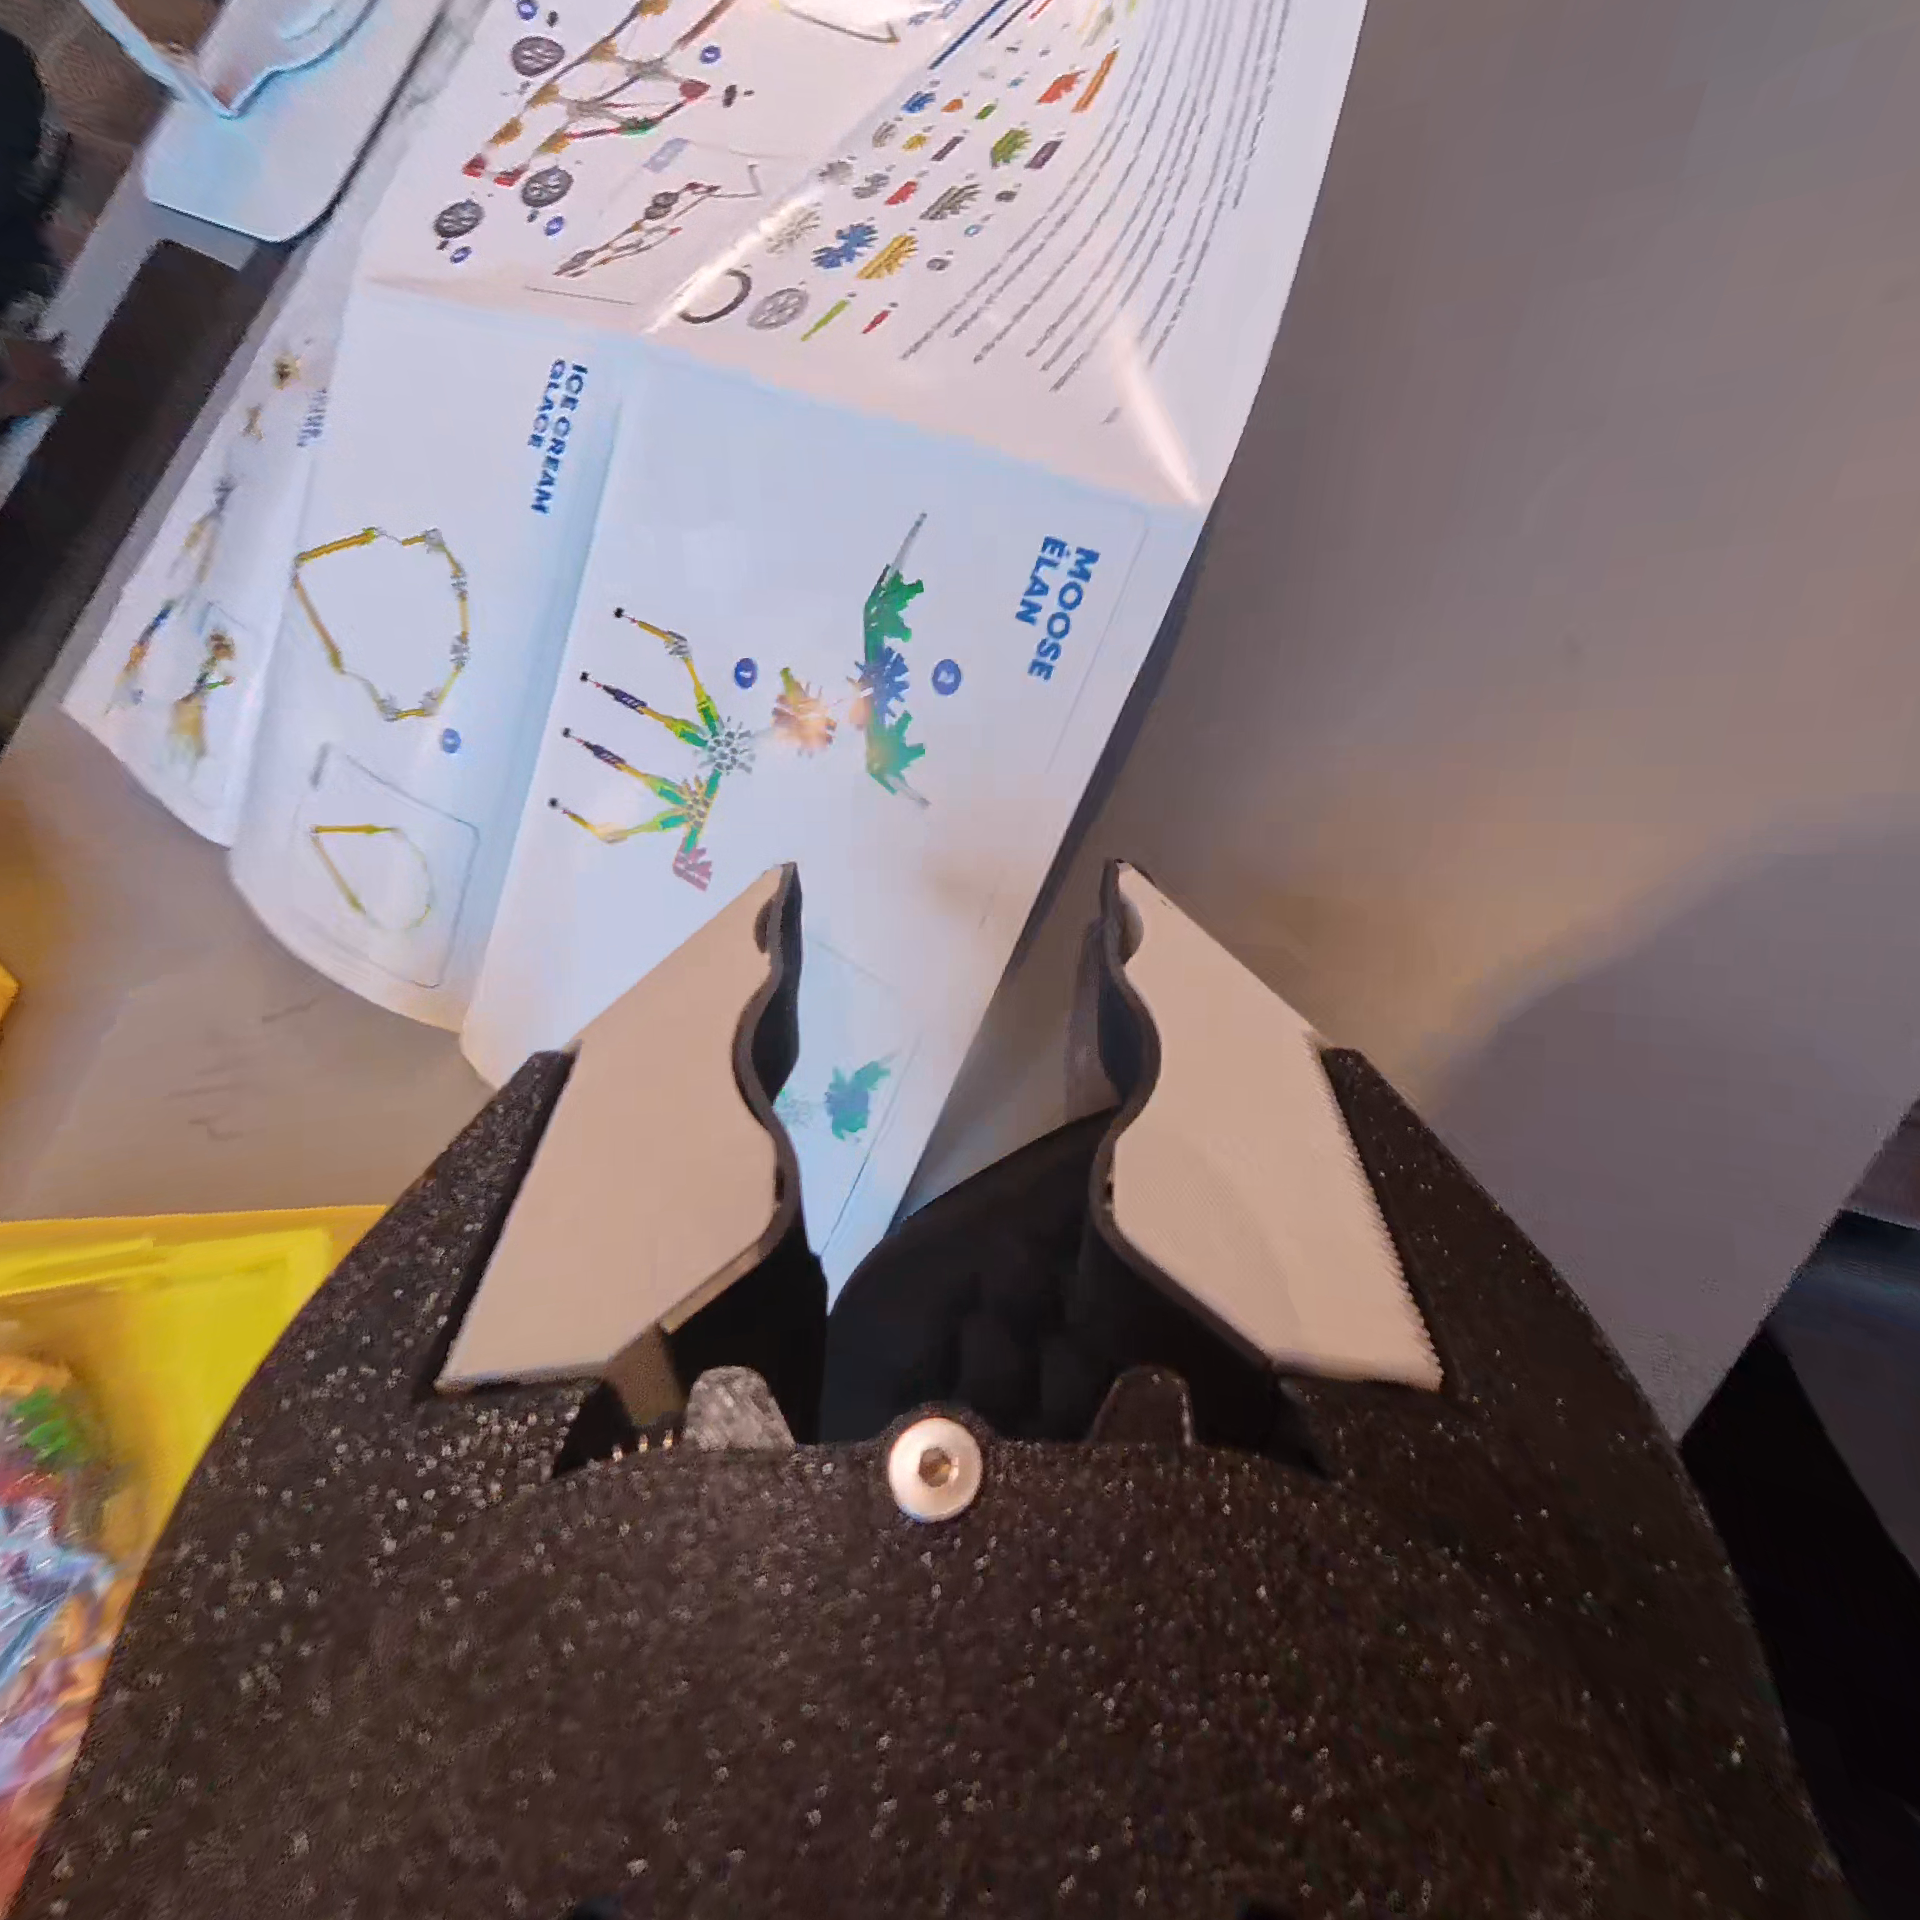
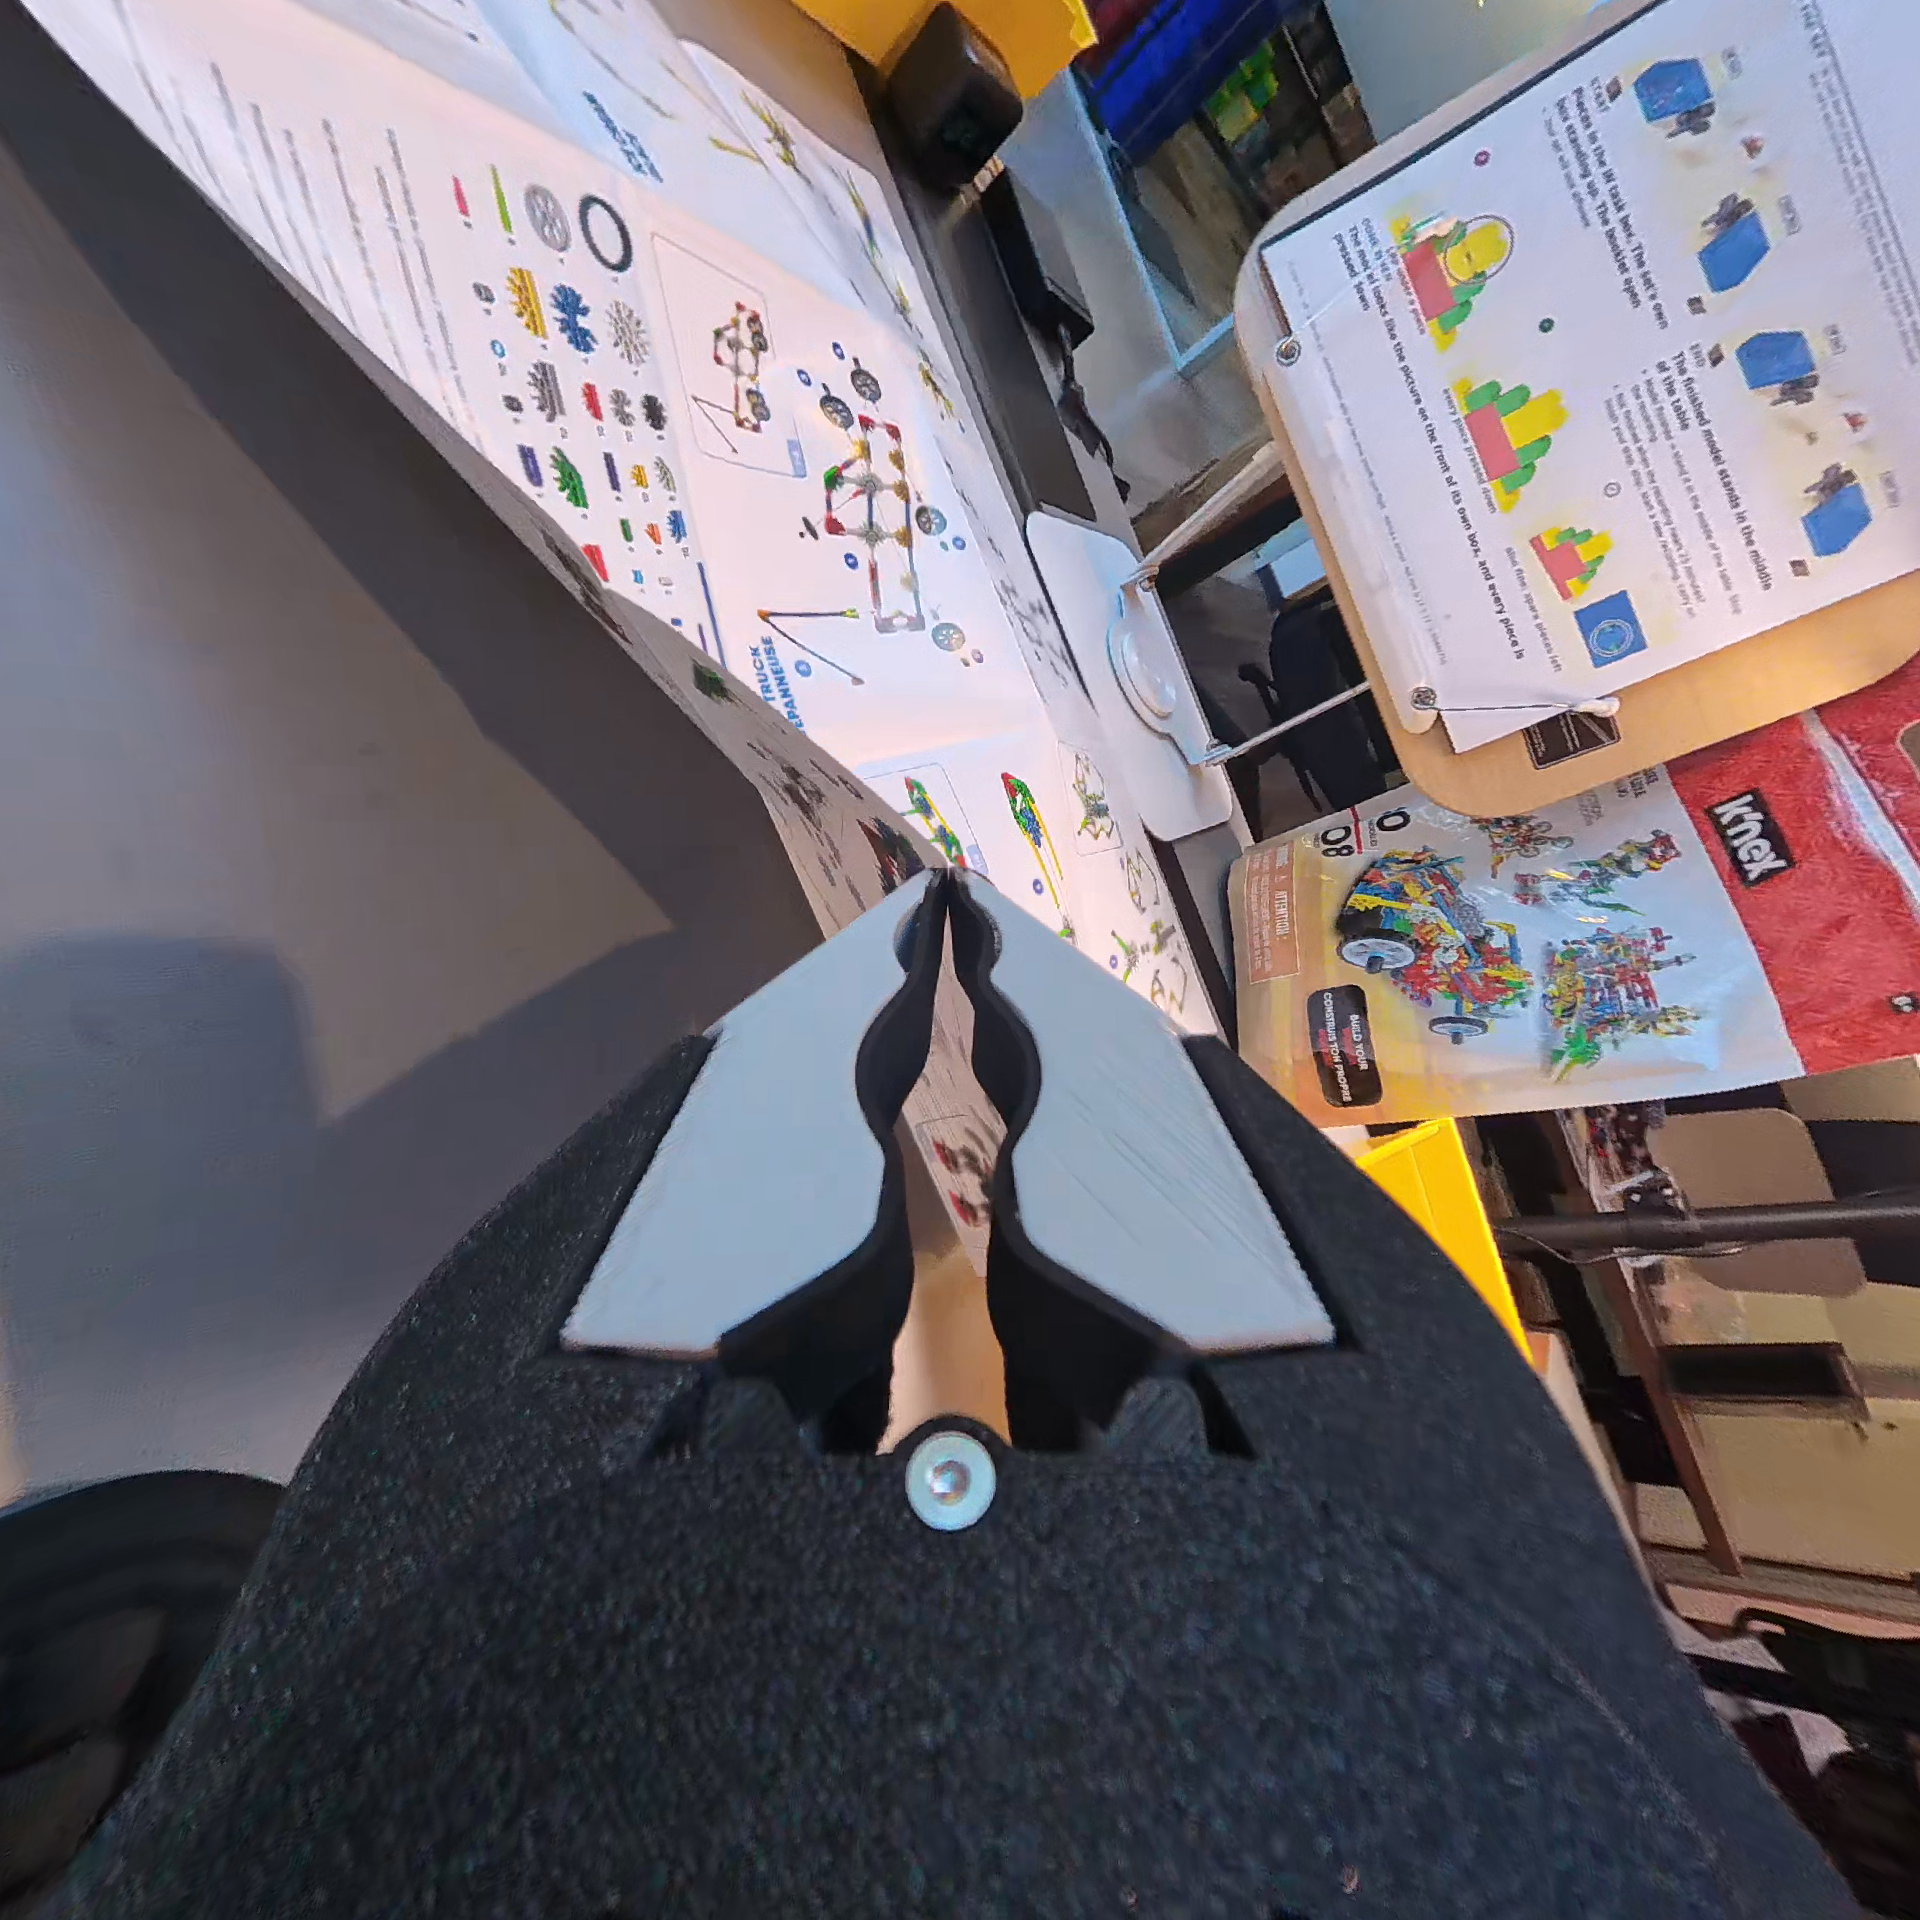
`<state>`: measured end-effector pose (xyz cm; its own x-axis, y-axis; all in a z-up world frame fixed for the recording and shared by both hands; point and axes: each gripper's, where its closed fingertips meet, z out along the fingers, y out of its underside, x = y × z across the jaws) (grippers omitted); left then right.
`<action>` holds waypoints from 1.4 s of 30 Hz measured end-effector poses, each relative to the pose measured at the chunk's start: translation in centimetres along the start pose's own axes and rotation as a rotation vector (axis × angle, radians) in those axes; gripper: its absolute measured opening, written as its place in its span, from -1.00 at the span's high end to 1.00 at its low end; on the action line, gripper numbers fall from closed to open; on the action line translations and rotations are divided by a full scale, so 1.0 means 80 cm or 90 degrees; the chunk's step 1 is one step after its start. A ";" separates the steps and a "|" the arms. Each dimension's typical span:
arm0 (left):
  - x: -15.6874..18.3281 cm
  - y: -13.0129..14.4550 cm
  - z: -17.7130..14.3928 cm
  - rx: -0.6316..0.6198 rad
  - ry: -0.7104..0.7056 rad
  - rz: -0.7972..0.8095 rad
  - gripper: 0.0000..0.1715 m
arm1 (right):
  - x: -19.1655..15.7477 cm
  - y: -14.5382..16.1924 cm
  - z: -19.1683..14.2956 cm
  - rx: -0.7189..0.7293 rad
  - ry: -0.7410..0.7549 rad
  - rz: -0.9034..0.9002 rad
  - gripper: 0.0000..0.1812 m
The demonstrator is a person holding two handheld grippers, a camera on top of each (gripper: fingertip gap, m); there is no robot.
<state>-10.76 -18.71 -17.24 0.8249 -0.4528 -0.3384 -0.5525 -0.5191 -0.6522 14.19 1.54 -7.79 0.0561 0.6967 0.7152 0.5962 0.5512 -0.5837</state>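
Note:
A large white instruction sheet [image 1: 790, 582] with coloured building-toy diagrams lies unfolded on the grey table [image 1: 1558, 623]. My left gripper [image 1: 951, 894] is open, and the sheet's near edge runs down into the gap between its fingers. I cannot tell whether they touch it. In the right wrist view my right gripper [image 2: 945, 881] is shut on an edge of the same sheet [image 2: 665, 343]. It holds that edge lifted off the table [image 2: 208, 623], and the sheet casts a shadow underneath.
A yellow box [image 1: 156, 1278] and a bag of coloured pieces [image 1: 42, 1507] sit at the left. On the right are a wooden board with a printed page on a stand [image 2: 1558, 416], its white base [image 2: 1132, 665], a red-and-white toy box [image 2: 1558, 935] and a yellow bin [image 2: 1434, 1195]. My hands' fingertips stand some 35 cm from each other.

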 end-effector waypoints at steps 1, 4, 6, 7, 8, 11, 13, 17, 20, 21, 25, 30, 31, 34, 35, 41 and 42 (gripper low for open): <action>-0.004 0.003 0.001 -0.005 -0.019 0.010 0.42 | 0.003 -0.001 0.000 0.003 0.000 0.010 1.00; -0.004 0.007 0.004 -0.007 -0.027 0.016 0.55 | 0.010 -0.002 -0.001 0.012 0.005 0.029 1.00; -0.003 0.005 0.004 0.005 -0.018 0.003 0.68 | 0.013 -0.004 -0.003 0.020 0.006 0.042 1.00; -0.003 0.003 0.003 0.012 -0.017 0.001 0.76 | 0.015 -0.005 -0.003 0.023 0.007 0.049 1.00; -0.005 0.001 0.003 0.016 -0.023 0.002 0.83 | 0.016 -0.006 -0.004 0.026 0.007 0.054 1.00; -0.013 -0.004 0.000 0.026 -0.046 0.010 1.00 | 0.019 -0.004 -0.005 0.025 0.010 0.061 1.00; -0.015 -0.008 -0.002 0.034 -0.047 0.010 1.00 | 0.020 -0.002 -0.005 0.024 0.012 0.065 1.00; -0.014 -0.018 -0.009 0.050 -0.031 -0.003 1.00 | 0.021 0.003 -0.004 0.016 0.013 0.080 1.00; -0.011 -0.026 -0.014 0.065 -0.010 -0.027 1.00 | 0.012 0.007 -0.001 0.005 0.006 0.093 0.96; -0.010 -0.029 -0.015 0.071 -0.006 -0.033 1.00 | 0.007 0.009 0.000 0.001 0.001 0.097 0.93; -0.004 -0.034 -0.019 0.082 0.005 -0.046 1.00 | -0.018 0.011 0.005 -0.009 -0.008 0.094 0.87; -0.001 -0.035 -0.021 0.084 0.009 -0.048 1.00 | -0.048 0.014 0.007 -0.015 -0.021 0.102 0.85; -0.001 -0.035 -0.022 0.084 0.009 -0.048 1.00 | -0.052 0.016 0.007 -0.017 -0.024 0.107 0.84; -0.001 -0.038 -0.024 0.090 0.010 -0.053 1.00 | -0.068 0.016 0.006 -0.018 -0.045 0.127 0.82; -0.001 -0.039 -0.025 0.092 0.009 -0.054 1.00 | -0.073 0.014 0.005 -0.014 -0.051 0.128 0.82; -0.003 -0.043 -0.028 0.101 0.009 -0.061 1.00 | -0.103 0.000 0.003 -0.014 -0.056 0.107 0.77; -0.003 -0.043 -0.029 0.101 0.009 -0.062 1.00 | -0.109 -0.005 0.003 -0.011 -0.055 0.110 0.74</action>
<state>-9.31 -18.47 -13.33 0.8711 -0.4164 -0.2603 -0.4437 -0.4402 -0.7806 13.27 -4.62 -13.86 0.0898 0.8177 0.5686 0.5969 0.4128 -0.6880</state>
